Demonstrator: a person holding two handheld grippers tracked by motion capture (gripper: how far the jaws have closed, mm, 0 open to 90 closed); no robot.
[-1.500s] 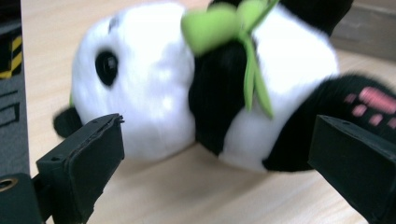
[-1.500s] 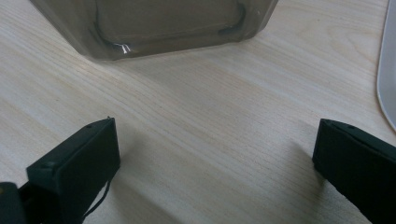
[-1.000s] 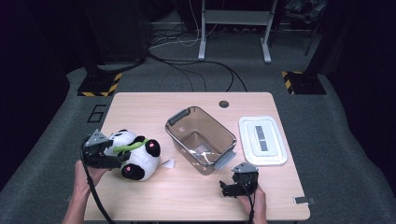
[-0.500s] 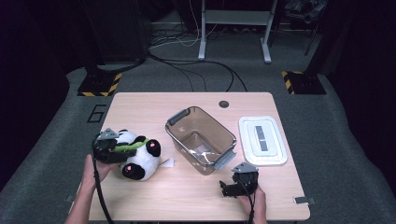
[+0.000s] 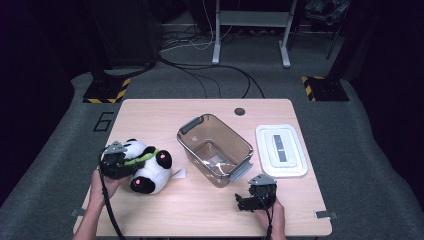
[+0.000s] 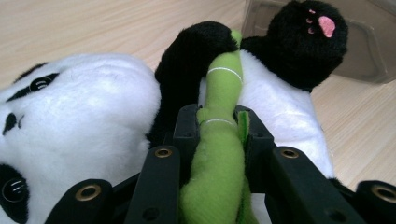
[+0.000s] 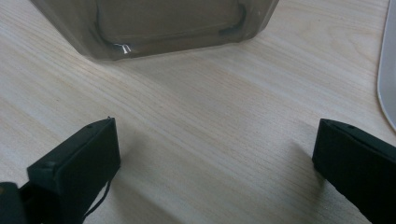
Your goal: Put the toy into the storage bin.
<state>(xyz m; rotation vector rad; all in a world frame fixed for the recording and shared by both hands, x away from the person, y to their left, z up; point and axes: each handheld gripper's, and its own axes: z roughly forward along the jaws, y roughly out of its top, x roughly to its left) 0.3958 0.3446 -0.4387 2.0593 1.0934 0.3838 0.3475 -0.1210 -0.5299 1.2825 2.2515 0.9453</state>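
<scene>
Light wood-grain table (image 5: 150, 112) on grey carpet, dark room; cables and hazard-striped stand feet behind. Plush panda (image 5: 147, 167) lies at table's left, near clear plastic bin (image 5: 215, 149). White lid (image 5: 281, 150) right of bin. Left gripper (image 6: 218, 133): jaws clamped on panda's green bamboo stalk (image 6: 222, 154). Right gripper (image 7: 215, 158): jaws spread wide, empty, low over bare wood near bin.

Left tool (image 6: 219, 126) view: black-and-white plush panda (image 6: 93, 135) cut off at left and bottom edges; its green felt bamboo stalk (image 6: 219, 163) runs off the bottom. Right tool (image 7: 215, 163) view: translucent brown plastic bin (image 7: 159, 23) cropped at top, white flat lid (image 7: 387, 60) clipped at right.
</scene>
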